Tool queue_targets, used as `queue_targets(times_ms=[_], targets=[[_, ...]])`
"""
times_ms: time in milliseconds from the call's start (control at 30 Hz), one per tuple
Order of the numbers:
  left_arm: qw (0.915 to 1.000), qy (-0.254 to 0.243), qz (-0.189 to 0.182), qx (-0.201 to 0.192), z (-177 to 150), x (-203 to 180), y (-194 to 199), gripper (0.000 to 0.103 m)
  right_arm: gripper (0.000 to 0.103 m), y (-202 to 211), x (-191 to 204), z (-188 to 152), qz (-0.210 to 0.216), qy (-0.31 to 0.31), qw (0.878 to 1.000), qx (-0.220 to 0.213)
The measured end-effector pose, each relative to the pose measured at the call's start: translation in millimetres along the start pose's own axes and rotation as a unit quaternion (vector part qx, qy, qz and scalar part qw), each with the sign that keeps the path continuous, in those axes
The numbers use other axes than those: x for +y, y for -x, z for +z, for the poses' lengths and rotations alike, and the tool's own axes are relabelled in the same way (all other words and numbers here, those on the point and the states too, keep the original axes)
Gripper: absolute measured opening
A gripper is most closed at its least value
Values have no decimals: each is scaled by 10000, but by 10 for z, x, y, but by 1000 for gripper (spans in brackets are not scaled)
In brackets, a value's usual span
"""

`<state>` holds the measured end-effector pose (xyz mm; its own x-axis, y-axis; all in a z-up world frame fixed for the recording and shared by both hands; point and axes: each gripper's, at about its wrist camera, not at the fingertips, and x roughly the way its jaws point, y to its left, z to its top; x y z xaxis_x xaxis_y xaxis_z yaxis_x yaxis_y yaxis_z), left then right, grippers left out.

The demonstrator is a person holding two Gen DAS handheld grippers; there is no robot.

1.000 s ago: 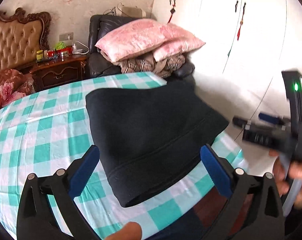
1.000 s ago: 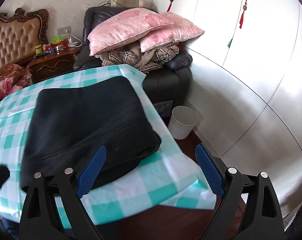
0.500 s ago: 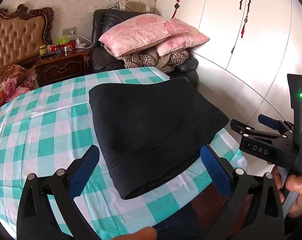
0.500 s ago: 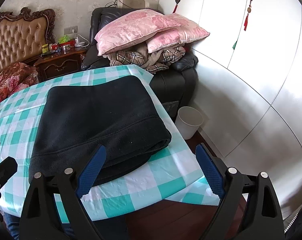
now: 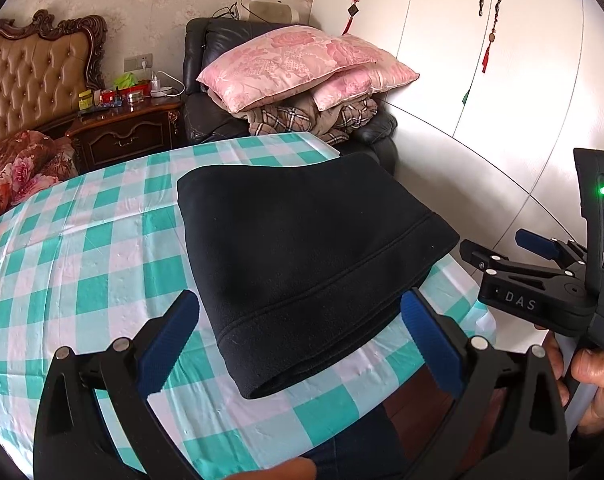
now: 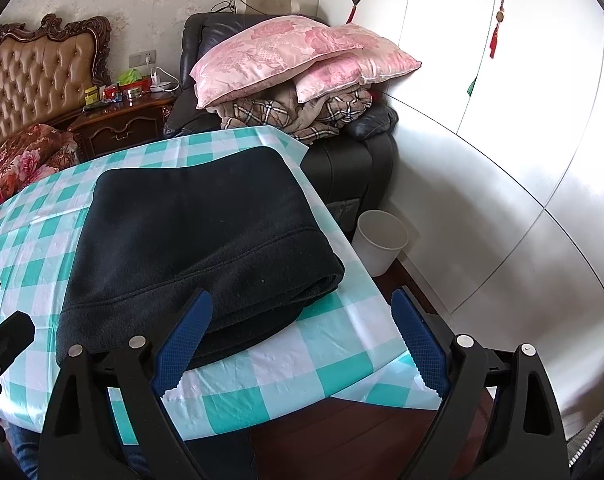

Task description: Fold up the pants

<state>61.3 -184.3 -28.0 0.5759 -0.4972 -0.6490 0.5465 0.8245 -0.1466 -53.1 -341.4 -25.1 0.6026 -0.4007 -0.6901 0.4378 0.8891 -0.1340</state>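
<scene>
Left gripper (image 5: 302,340) spread, folded pants (image 5: 302,256) just ahead.

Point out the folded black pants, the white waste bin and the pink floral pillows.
Folded black fleece pants (image 5: 302,240), left wrist view, middle of the top layer.
White round plastic waste bin (image 6: 378,250), right wrist view, front of its outer wall.
Pink floral satin pillows (image 6: 269,54), right wrist view, centre of the upper pillow.

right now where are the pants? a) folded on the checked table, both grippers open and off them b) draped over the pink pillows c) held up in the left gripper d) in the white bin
a: the pants lie folded in a flat stack on the table, and the left gripper and right gripper are both open, gripping nothing.
</scene>
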Motion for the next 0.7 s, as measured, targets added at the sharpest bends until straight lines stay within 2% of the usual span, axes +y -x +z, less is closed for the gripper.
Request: queue_targets(times_ms=[700], targets=[[10000, -6, -13, 8, -8, 7, -26, 101, 87, -59, -1, -42, 26, 4, 10000, 30]])
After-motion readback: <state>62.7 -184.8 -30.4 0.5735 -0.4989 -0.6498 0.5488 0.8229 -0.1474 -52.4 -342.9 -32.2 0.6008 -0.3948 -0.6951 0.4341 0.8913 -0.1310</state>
